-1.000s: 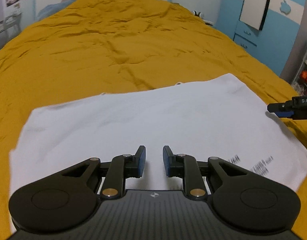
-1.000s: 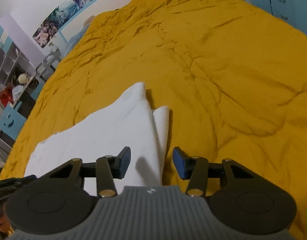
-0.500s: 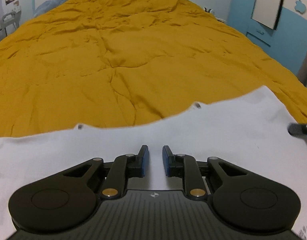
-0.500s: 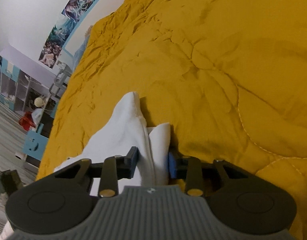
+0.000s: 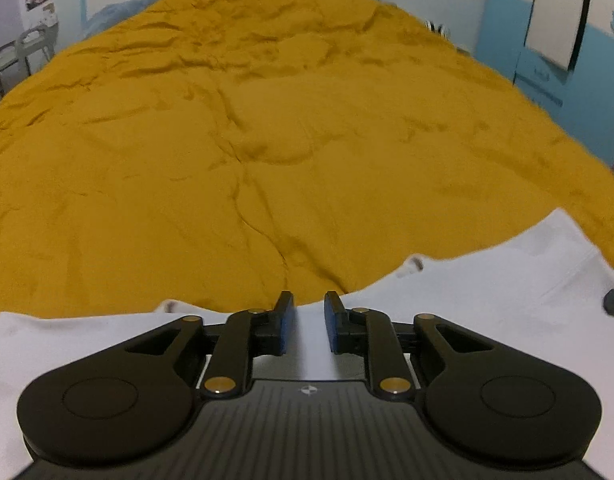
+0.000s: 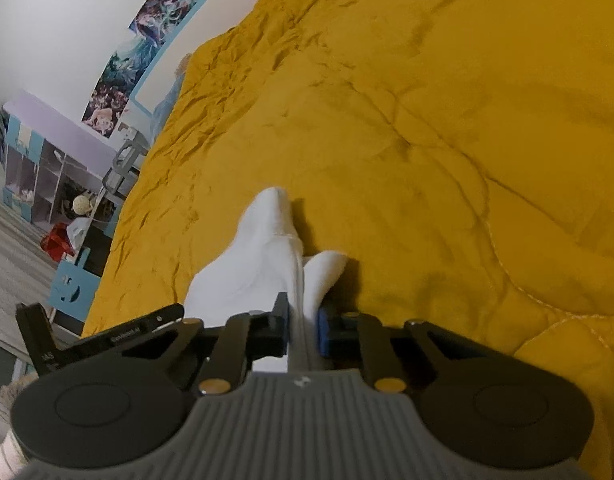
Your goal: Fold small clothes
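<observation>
A rumpled mustard-yellow quilted bedspread (image 5: 267, 128) fills both views, and the thin white cotton garment (image 5: 487, 300) lies flat along the bottom of the left view, its corner bunched at lower centre of the right view. It looks light, limp and apt to sag, so edges and corners seem the sound holds. The right gripper (image 6: 302, 330) has just been closing and now pinches that corner; the left gripper (image 5: 309, 326) stands slightly apart over the far hem, gripping nothing.

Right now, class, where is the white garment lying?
The white garment lies on the mustard bedspread at its near edge, under the left gripper; the right gripper pinches one corner.
</observation>
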`<state>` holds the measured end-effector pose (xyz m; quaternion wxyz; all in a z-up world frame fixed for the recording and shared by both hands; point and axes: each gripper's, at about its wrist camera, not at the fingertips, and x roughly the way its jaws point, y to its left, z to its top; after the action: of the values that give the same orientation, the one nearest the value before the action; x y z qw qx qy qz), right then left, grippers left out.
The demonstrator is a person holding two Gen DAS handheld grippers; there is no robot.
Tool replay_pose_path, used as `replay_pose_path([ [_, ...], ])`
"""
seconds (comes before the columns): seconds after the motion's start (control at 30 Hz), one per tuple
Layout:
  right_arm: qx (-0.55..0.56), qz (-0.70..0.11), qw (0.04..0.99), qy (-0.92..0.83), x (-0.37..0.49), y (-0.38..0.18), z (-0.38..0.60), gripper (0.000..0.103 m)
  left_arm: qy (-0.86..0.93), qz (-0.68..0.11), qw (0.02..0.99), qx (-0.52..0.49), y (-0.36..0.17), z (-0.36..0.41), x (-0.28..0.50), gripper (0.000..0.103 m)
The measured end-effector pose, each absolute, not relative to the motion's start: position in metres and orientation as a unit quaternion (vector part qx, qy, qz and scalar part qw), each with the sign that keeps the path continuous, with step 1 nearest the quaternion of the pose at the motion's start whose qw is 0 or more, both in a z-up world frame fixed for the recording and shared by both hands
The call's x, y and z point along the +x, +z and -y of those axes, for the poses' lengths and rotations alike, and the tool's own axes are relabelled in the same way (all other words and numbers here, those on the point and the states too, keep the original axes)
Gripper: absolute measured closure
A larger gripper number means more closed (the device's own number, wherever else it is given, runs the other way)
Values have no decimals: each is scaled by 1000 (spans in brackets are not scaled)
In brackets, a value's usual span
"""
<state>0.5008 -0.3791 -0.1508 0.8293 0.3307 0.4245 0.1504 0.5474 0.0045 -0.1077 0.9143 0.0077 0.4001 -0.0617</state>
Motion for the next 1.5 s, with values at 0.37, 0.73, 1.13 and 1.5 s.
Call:
replay_pose_path([
  [0.37, 279, -411, 854, 155, 494, -53, 319, 97, 2, -362, 931, -37, -41, -100, 459, 78],
  [0.73, 267, -452, 832, 180, 500, 14, 162, 97, 59, -382, 914, -124, -41, -209, 394, 78],
  [1.13, 216, -498, 819, 185, 506, -7, -19, 97, 78, -387, 906, -153, -67, -252, 364, 78],
  [1.5, 176, -541, 802, 181, 520, -66, -100, 97, 88, -362, 912, -173, -81, -272, 348, 78],
])
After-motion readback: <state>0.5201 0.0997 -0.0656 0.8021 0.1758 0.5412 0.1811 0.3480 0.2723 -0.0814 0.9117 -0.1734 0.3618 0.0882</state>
